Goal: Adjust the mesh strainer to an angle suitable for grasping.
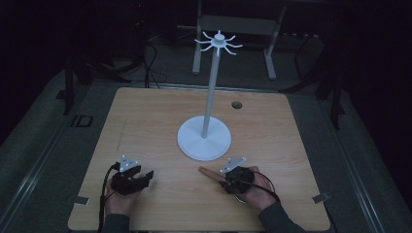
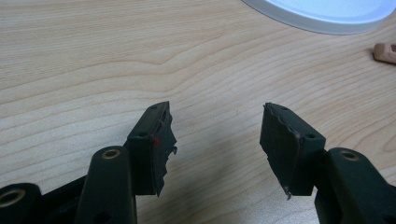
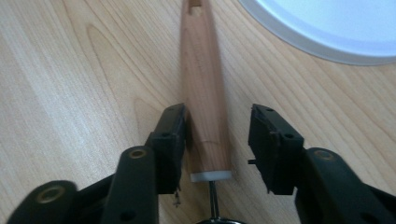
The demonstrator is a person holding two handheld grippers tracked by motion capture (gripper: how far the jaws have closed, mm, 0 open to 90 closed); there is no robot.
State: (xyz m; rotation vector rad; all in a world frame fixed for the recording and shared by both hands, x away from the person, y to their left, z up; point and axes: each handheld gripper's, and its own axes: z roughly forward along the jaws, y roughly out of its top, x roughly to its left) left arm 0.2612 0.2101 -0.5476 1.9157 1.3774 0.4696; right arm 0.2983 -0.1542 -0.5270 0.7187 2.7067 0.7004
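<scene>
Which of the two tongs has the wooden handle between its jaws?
The right tongs: the wooden handle lies between its jaws, near the white stand base. The left tongs stands open over bare table.

a light wooden table [image 1: 145, 121] carries a white round-based stand [image 1: 204, 138] and a wooden handle [image 1: 210, 173] lying flat.

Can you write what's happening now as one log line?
right gripper: open around wooden handle, right pad apart | left gripper: open, nothing between | white stand: upright on table
</scene>
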